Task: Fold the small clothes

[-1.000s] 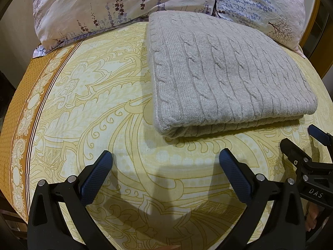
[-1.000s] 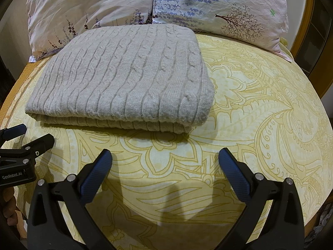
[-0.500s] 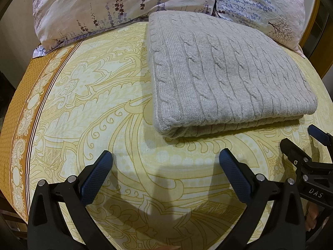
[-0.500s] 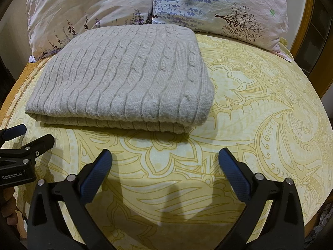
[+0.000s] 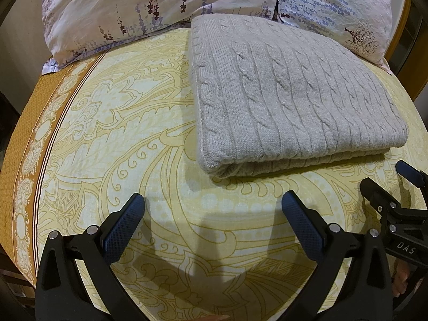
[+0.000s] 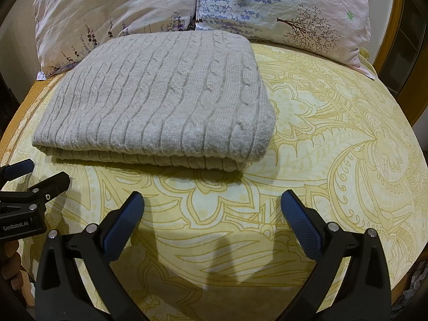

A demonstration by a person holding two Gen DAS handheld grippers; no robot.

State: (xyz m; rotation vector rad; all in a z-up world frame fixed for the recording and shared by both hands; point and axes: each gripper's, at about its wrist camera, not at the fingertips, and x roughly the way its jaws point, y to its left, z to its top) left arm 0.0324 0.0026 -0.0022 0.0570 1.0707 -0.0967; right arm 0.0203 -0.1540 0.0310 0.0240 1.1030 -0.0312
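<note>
A grey cable-knit sweater [image 5: 289, 101] lies folded into a neat rectangle on the yellow patterned bedspread [image 5: 120, 133]; it also shows in the right wrist view [image 6: 160, 107]. My left gripper [image 5: 212, 208] is open and empty, a short way in front of the sweater's near left corner. My right gripper [image 6: 212, 208] is open and empty, in front of the sweater's near right corner. Each gripper shows at the edge of the other's view: the right one [image 5: 385, 176] and the left one [image 6: 34, 174].
Two floral pillows [image 5: 160, 8] [image 6: 281, 10] lie against the head of the bed behind the sweater. The bedspread's orange border [image 5: 24, 139] marks the left edge. A wooden bed frame [image 6: 388, 40] runs along the right.
</note>
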